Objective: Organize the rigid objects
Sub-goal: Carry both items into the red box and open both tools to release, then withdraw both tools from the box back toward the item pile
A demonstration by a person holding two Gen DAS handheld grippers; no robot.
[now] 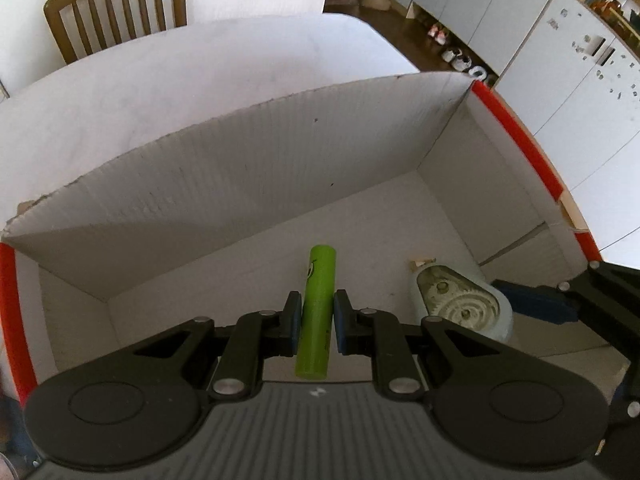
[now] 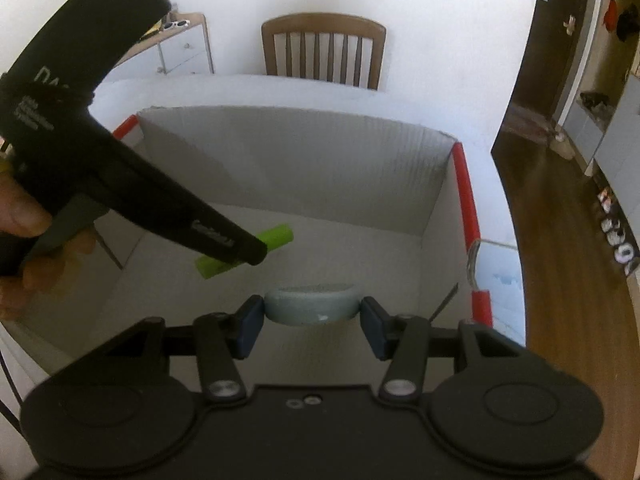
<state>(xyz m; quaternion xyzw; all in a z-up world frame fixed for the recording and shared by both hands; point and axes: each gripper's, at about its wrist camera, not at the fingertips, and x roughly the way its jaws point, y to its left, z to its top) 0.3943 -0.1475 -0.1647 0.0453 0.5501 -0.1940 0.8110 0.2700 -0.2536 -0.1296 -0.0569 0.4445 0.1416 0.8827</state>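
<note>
My left gripper [image 1: 317,312] is shut on a lime-green cylinder [image 1: 317,308] and holds it inside a white cardboard box [image 1: 248,168] with red-taped edges. In the right wrist view the green cylinder [image 2: 276,238] shows partly behind the left gripper's body [image 2: 120,184]. My right gripper [image 2: 312,314] holds a pale blue oval part [image 2: 312,304] between its blue pads, also inside the box [image 2: 296,168]. In the left wrist view the pale blue part [image 1: 460,304] shows white gears inside, with a right gripper fingertip [image 1: 532,300] against it.
The box sits on a white table [image 1: 180,68]. A wooden chair [image 2: 324,52] stands behind the table. White cabinets [image 1: 560,60] and shoes on the wood floor are at the right. A small drawer unit [image 2: 184,48] is at the back left.
</note>
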